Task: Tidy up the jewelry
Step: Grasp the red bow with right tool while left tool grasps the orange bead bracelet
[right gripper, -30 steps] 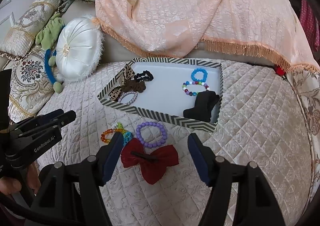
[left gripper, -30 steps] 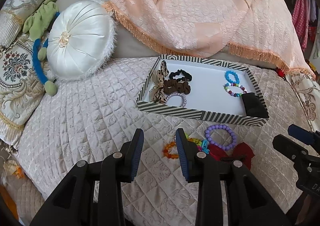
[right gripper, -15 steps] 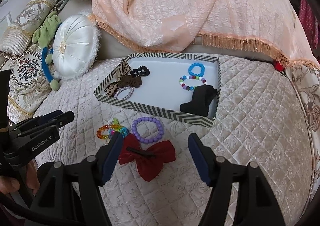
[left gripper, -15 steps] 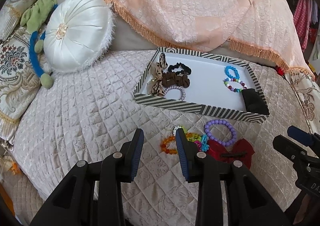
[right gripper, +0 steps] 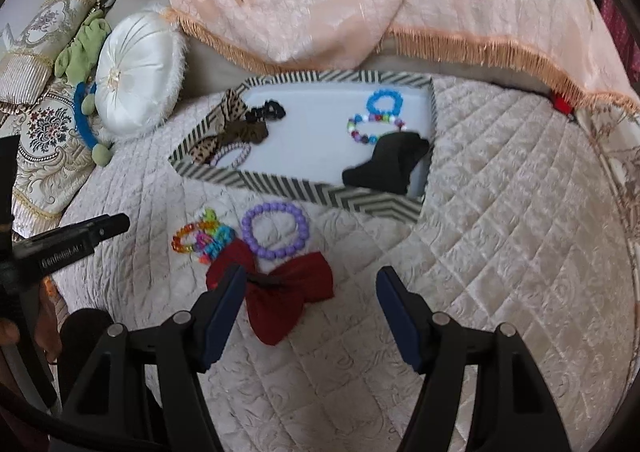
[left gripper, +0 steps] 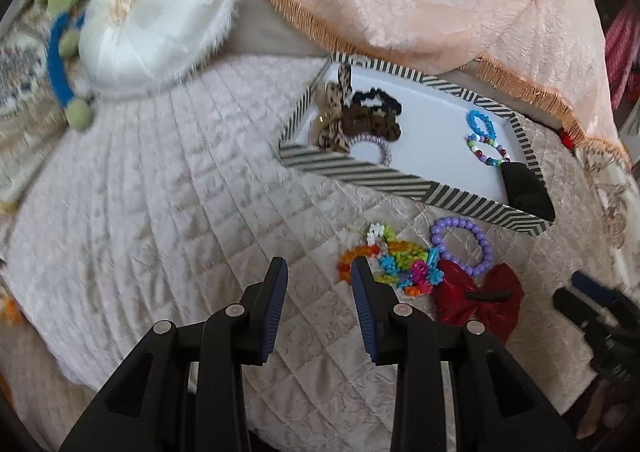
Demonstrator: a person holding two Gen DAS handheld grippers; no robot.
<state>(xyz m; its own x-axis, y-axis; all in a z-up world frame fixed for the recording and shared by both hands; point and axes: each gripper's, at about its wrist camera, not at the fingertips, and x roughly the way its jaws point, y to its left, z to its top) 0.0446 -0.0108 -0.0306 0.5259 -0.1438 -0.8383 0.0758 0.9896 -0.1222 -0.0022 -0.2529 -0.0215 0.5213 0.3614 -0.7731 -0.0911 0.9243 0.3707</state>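
Closer now, red bow [right gripper: 286, 292] overlaps purple bracelet [right gripper: 275, 230].

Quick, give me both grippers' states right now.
Left gripper: open, holding nothing.
Right gripper: open, holding nothing, above the red bow.

The left tongs [left gripper: 318, 272] hover open over the bed [left gripper: 168, 220]; colourful bracelets [left gripper: 394, 262] lie just beside their right tip, a striped tray [left gripper: 360, 168] beyond.

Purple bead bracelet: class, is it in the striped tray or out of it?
Out. The purple bead bracelet lies on the quilt in front of the striped tray, touching the red bow.
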